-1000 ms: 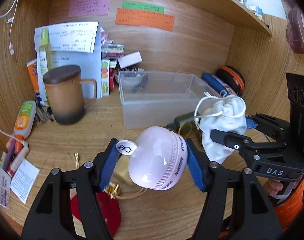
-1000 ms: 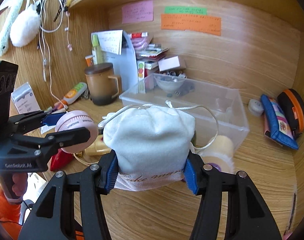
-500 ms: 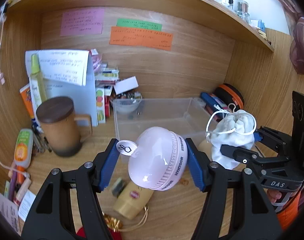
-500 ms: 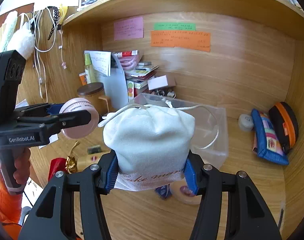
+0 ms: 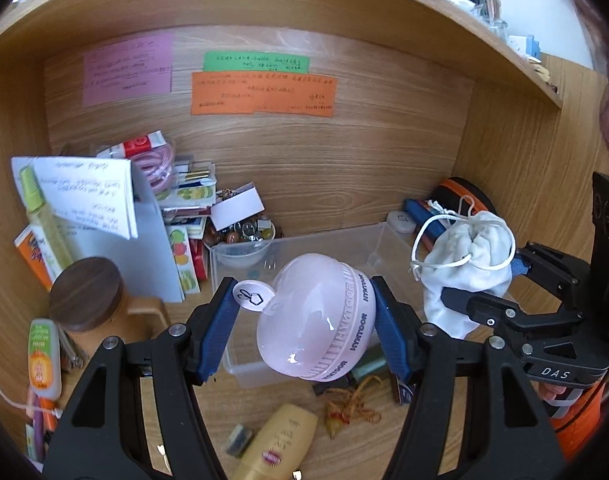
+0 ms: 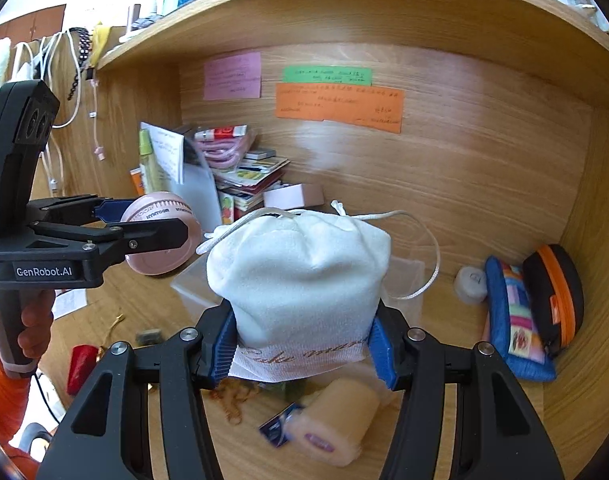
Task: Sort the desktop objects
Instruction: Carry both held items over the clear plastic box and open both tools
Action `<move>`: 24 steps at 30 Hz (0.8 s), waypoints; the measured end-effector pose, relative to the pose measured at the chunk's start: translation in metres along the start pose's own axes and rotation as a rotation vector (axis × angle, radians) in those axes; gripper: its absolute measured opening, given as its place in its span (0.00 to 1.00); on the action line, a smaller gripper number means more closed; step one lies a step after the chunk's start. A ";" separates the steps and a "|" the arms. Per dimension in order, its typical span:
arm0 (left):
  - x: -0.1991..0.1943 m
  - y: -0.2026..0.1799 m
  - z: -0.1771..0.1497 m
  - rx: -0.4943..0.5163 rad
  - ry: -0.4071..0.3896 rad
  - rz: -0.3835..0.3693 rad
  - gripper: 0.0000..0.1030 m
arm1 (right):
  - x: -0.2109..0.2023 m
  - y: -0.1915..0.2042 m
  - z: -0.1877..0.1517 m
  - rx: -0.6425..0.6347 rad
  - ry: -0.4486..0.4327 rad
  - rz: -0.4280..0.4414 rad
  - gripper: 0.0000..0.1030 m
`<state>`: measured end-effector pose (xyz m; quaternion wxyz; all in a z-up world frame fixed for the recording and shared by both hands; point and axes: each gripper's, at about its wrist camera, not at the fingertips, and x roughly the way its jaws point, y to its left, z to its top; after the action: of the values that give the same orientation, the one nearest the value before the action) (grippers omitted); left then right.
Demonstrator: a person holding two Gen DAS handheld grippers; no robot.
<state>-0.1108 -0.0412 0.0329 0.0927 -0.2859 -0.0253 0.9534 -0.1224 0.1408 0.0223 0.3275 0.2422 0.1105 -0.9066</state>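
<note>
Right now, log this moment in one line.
left claw: holds pink fan | right claw: holds white pouch | clear bin: beneath

A storage bin (image 5: 324,240) sits mid-desk (image 5: 384,440), a lidded mug (image 5: 86,300) to its left before leaning papers (image 5: 88,192), pouches (image 6: 516,320) to its right, notes (image 5: 264,92) on the wall behind.

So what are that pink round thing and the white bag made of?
The pink round thing looks like smooth, glossy plastic: bright highlights, moulded ridged rim. The white bag looks like soft, matt fabric, maybe fleece: it puckers at a drawstring and dents where gripped.
</note>
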 end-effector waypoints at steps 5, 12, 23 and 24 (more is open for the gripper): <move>0.020 -0.002 0.015 0.000 0.021 -0.012 0.63 | 0.019 -0.013 0.013 -0.009 0.028 0.000 0.51; 0.053 0.001 0.030 0.011 0.073 -0.004 0.63 | 0.047 -0.021 0.024 -0.026 0.077 -0.013 0.51; 0.107 0.018 0.034 -0.001 0.186 -0.015 0.63 | 0.100 -0.032 0.028 -0.026 0.199 0.017 0.51; 0.112 0.021 0.033 -0.006 0.198 -0.019 0.63 | 0.107 -0.033 0.027 -0.027 0.214 0.016 0.51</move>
<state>-0.2236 -0.0405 -0.0023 0.1031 -0.3787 -0.0218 0.9195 -0.2251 0.0988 -0.0078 0.3244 0.3343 0.1549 -0.8712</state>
